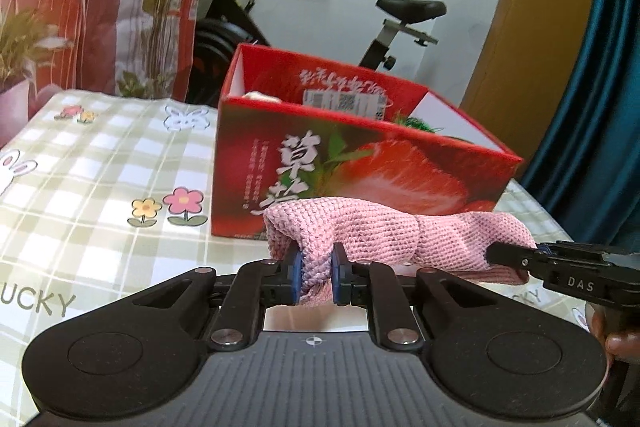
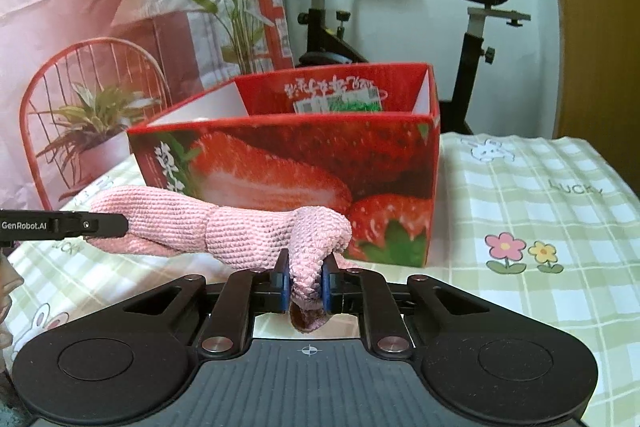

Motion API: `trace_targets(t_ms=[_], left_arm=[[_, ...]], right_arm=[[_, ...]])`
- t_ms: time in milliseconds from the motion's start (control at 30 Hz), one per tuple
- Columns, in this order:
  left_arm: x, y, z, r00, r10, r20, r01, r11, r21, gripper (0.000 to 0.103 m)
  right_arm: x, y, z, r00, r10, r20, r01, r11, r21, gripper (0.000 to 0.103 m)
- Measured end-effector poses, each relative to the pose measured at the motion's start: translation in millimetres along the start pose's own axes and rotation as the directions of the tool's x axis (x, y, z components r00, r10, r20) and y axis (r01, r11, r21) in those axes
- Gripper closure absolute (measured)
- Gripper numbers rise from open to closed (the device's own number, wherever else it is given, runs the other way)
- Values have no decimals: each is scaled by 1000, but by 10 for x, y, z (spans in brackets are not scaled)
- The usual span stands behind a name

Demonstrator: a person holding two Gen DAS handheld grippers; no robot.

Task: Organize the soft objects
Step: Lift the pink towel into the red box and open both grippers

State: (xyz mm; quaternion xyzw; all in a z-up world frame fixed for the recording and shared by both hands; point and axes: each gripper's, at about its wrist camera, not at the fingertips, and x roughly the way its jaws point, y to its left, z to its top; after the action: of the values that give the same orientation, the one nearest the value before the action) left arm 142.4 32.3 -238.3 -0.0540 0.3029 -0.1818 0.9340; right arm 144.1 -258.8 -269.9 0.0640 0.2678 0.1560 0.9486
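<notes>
Pink knit cloth (image 1: 360, 227) before strawberry box (image 1: 360, 155)

Pink knitted cloth (image 1: 372, 227), red box (image 2: 304, 179) printed with strawberries and white characters, green-and-white checked tablecloth (image 1: 80, 167) with pink and yellow flowers, black grippers with blue pads (image 1: 297, 279)

exercise bike (image 1: 248, 7) | potted plant (image 2: 92, 131) | red chair (image 2: 80, 99) | blue curtain (image 1: 592, 67)

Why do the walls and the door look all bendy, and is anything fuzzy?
Left wrist view: the fisheye lens bows the door at the edge; the strawberry box looks slightly smeared. Right wrist view: the wall curves at the right edge, yet the pink knitted cloth is crisp.
</notes>
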Motion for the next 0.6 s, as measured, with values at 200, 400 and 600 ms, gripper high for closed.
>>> trace_targets(t_ms=[200, 400, 600], left_arm=[[-137, -51, 18, 999, -12, 36, 11, 1000, 10, 88], [-253, -97, 83, 996, -18, 88, 16, 1000, 27, 88], [-303, -148, 193, 990, -23, 137, 17, 999, 40, 88]], right_arm=[[-197, 38, 81, 999, -3, 51, 3, 1000, -3, 90], [-334, 70, 182, 995, 0, 99, 1, 1000, -9, 91], [-433, 58, 351, 988, 7, 156, -7, 1000, -3, 91]])
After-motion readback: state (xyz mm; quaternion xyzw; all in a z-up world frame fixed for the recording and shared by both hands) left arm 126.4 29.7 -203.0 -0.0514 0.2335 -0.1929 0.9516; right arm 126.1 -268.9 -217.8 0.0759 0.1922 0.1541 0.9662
